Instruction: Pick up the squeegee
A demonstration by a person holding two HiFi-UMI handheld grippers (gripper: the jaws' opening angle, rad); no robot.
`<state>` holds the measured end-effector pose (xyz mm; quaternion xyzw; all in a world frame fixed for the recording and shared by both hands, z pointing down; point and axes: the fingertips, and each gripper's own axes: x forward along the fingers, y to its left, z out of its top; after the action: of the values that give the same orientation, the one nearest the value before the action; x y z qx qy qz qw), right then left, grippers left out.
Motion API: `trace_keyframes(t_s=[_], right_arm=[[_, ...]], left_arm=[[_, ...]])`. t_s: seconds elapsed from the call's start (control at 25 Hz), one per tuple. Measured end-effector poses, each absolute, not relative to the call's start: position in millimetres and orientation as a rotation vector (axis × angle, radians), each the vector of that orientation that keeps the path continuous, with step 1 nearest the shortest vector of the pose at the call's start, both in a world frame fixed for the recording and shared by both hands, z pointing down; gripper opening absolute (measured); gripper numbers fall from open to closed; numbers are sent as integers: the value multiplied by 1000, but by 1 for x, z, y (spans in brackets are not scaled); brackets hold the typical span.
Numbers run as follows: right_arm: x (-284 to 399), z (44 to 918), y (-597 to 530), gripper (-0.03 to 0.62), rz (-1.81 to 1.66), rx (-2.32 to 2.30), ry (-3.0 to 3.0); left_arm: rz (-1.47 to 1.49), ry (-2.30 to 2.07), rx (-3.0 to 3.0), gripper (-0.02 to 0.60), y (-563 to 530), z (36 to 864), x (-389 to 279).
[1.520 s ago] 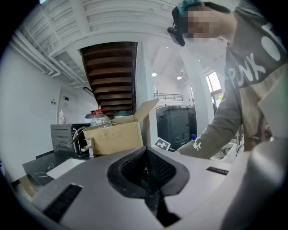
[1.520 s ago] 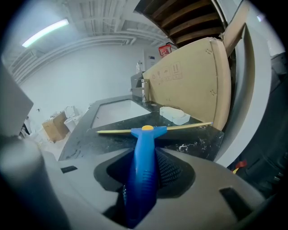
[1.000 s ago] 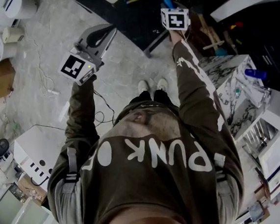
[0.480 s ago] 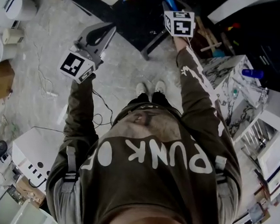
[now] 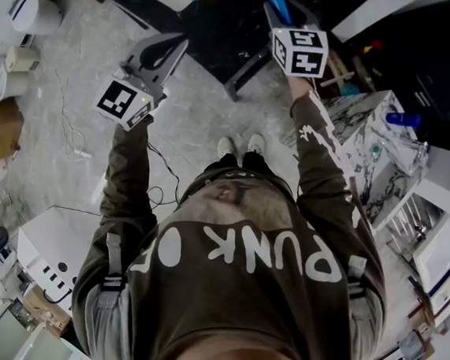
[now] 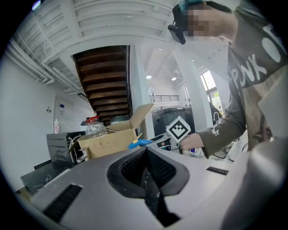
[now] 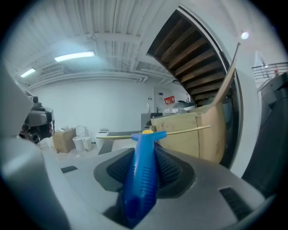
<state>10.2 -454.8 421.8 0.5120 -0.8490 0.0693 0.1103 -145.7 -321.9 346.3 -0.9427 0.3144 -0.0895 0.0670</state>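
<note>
A pale marbled floor fills the upper left of the head view. Over it stands a person in an olive sweatshirt with large white lettering, both arms stretched forward. A white block with dark marbling stands to the person's right. A brown cardboard box with raised flaps sits ahead of both grippers, well beyond their tips.

The grey left gripper is held out over the floor. Its two black ribbed pads are pressed together along a single seam, with nothing between them.

The grey right gripper is raised in front of the person, and its white cube with black square markers faces the head camera. Its jaws stand a little apart, clamped on the blue plastic squeegee with a thin yellow blade.

The squeegee's ribbed blue handle lies lengthwise in the gap between the right gripper's black ribbed pads, one pad pressing each side. The butt of the handle runs back toward the camera. The T-shaped head sticks out just past the fingertips, clear of the pads. The yellow blade lies crosswise to the jaws and reaches well out to both sides, close to level. The squeegee is off any surface, carried only by this grip.
</note>
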Motion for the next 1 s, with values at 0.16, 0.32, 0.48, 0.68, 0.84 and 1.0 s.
trace_keyframes(t_s=[0.16,0.32,0.48,0.68,0.84,1.0], right_arm=[[13,397,-441,150,149,1500,-2541],[17,379,-428,150,114,1489,-2584],[19,359,-411,150,75,1476,-2637],[21,332,-389,150,-8,1443,-2688],[22,317,-375,150,-45,1430,-2724],[23,306,-364,150,-92,1416,-2732]], left_arm=[[-271,945,-2836,3,-320,343,-143],[-271,950,-2830,3,-319,341,-143],[-268,954,-2824,3,-317,339,-144],[-264,959,-2812,3,-315,333,-143],[-256,962,-2801,3,-313,327,-143],[-256,972,-2796,3,-312,325,-144]])
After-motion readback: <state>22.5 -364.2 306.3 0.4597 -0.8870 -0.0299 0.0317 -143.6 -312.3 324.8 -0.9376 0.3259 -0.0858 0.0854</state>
